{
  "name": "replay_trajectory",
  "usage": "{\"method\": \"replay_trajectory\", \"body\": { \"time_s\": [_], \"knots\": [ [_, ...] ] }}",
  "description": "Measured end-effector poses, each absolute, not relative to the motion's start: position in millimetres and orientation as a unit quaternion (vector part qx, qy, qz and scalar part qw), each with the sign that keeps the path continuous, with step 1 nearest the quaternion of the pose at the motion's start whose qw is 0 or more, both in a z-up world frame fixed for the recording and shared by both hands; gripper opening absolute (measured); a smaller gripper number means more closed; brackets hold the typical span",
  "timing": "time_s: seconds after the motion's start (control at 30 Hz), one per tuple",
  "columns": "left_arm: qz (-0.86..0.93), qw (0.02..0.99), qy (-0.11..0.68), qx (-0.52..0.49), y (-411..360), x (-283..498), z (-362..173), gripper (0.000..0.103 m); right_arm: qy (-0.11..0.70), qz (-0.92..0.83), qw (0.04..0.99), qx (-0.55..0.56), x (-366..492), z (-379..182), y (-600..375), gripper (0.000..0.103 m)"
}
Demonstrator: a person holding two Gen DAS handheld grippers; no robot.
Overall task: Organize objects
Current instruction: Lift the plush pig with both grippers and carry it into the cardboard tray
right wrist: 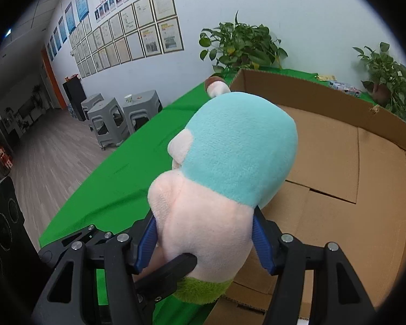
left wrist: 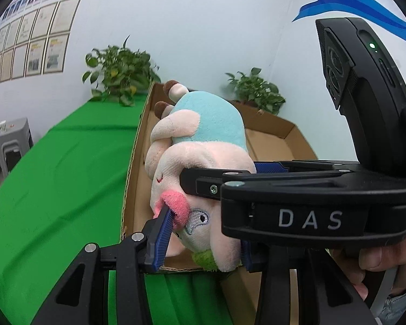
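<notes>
A plush toy [left wrist: 203,124] with a pale pink head, a light blue body and brown-tipped feet hangs over the near left corner of an open cardboard box [left wrist: 273,132]. My left gripper [left wrist: 204,243] is shut on its head, blue pads pressing both sides by the pink snout. My right gripper [left wrist: 224,173] comes in from the right and clamps the same head higher up. In the right wrist view the plush toy [right wrist: 238,157] fills the middle. My right gripper [right wrist: 204,243] is shut on its pink part, above the cardboard box [right wrist: 324,100]. A black finger [right wrist: 170,270] of the left gripper crosses below.
The box stands on a table under a green cloth [right wrist: 121,184]. Two potted plants [right wrist: 241,46] [right wrist: 387,86] stand behind the box by the white wall. Grey stools [right wrist: 113,119] are on the floor to the left. A person's hand [left wrist: 376,260] grips the right gripper's handle.
</notes>
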State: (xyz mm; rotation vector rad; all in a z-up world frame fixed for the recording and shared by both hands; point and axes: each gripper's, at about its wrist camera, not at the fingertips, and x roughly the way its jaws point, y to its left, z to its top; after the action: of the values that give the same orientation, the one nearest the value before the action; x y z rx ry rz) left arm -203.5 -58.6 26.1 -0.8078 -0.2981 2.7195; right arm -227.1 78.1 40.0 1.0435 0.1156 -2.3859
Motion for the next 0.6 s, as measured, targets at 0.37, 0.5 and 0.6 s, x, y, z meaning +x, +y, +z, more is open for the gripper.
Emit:
{"method": "replay_trajectory", "body": {
  "time_s": [0.37,0.5,0.6],
  "knots": [
    [0.923,0.127,-0.144,-0.332,-78,-242,-39,0.039,0.06,-0.873,0.255,0.411,-250,3,70,0.061],
    [0.922,0.118,-0.153,-0.335,-79,-241,-46,0.039,0.069,-0.871,0.259,0.411,-253,-3,69,0.061],
    [0.922,0.113,-0.151,-0.337,-77,-240,-48,0.041,0.075,-0.87,0.261,0.41,-251,-2,70,0.063]
  ]
}}
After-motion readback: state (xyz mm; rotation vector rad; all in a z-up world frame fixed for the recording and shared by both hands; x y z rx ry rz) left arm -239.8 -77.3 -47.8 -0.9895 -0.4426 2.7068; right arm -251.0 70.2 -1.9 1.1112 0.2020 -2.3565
